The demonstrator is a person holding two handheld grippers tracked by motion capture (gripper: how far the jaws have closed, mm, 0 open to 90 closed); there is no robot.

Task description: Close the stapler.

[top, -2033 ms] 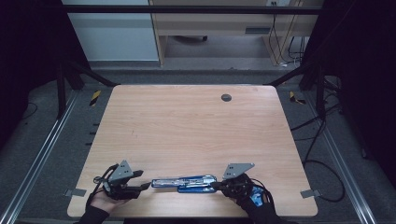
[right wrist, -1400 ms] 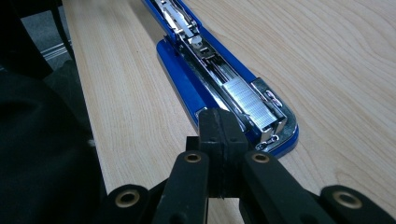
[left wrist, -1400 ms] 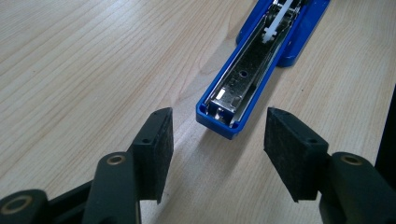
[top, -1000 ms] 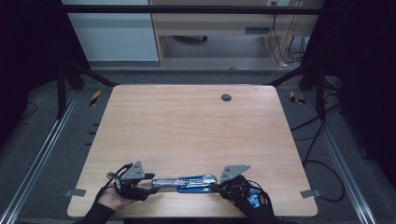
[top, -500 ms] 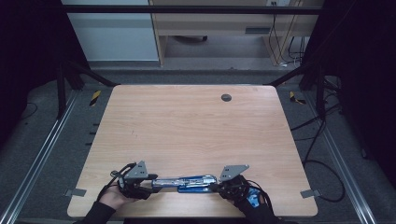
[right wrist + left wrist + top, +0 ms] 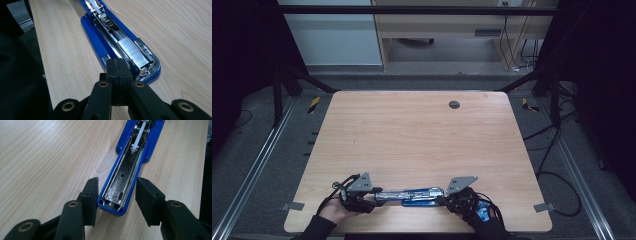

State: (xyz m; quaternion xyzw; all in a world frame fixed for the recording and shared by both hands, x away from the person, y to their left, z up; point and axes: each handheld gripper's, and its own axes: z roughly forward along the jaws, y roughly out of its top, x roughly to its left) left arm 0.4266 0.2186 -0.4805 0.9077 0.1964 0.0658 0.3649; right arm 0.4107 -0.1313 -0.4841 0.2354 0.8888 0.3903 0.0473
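Note:
A blue stapler [image 6: 412, 195] lies folded open and flat near the table's front edge, its metal channel facing up. My left gripper [image 6: 371, 196] is at its left end. In the left gripper view the jaws [image 6: 117, 187] straddle the end of the stapler's arm [image 6: 127, 167] and have just been closing; one pad is almost on the blue edge and a gap remains at the other. My right gripper [image 6: 446, 199] is at the right end, shut with nothing in it. Its tip [image 6: 117, 65] rests against the stapler's base [image 6: 100, 42], beside a strip of staples [image 6: 132, 53].
The wooden table [image 6: 422, 140] has a dark cable hole [image 6: 454, 104] at the back. The stapler sits close to the front edge. Metal rails run along both sides, and cables [image 6: 557, 165] lie on the floor at the right.
My left gripper has slid right up to the stapler's end, and its jaws have narrowed around it. The right gripper and the stapler have stayed put.

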